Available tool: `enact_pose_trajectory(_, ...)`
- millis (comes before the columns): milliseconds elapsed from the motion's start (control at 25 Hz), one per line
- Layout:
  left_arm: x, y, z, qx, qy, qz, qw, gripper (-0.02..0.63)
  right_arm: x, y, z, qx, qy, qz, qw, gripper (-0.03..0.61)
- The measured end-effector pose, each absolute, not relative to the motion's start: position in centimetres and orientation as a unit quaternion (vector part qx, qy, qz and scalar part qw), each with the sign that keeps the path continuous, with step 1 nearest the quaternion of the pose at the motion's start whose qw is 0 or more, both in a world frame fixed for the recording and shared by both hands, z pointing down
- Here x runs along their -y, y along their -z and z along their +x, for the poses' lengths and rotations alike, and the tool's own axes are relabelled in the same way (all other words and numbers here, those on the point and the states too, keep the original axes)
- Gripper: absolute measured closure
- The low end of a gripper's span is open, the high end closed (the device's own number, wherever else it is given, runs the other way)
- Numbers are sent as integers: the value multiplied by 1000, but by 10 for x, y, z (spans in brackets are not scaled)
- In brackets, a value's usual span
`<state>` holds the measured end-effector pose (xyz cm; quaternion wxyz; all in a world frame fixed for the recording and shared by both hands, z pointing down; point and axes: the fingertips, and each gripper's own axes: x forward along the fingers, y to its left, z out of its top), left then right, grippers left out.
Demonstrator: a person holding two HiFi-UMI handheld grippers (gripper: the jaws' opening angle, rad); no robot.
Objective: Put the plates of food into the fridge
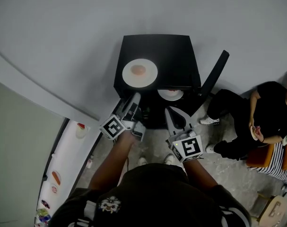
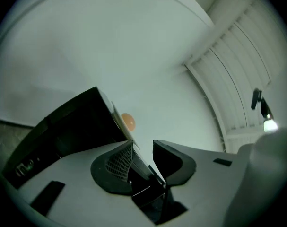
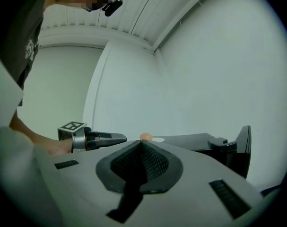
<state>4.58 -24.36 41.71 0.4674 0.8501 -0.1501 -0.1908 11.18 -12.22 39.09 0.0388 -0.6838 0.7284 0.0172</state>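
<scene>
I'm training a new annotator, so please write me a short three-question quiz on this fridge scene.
1. True or false: the fridge has its door closed.
2. Which gripper has its jaws shut? A) left gripper B) right gripper
3. Fill in: the plate with the orange food sits on ___ of the fridge.

Key: 1 false, the door stands open; 2 B; 3 top.
</scene>
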Motion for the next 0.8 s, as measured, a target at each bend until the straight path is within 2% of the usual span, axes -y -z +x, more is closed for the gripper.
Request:
enact_pose_trajectory(80,250,-413,49,138,221,810,526,488,123,-389,109,-731,-18,-681,45,554)
enact_pose_trajectory(360,271,-424,54,113,262,717,637,480,124,-391,108,-735,-13,-675,57,554)
enact_pose_trajectory(800,276,-423,61,107,271,689,664,477,126,-394,110,-746,-13,-665,45,554)
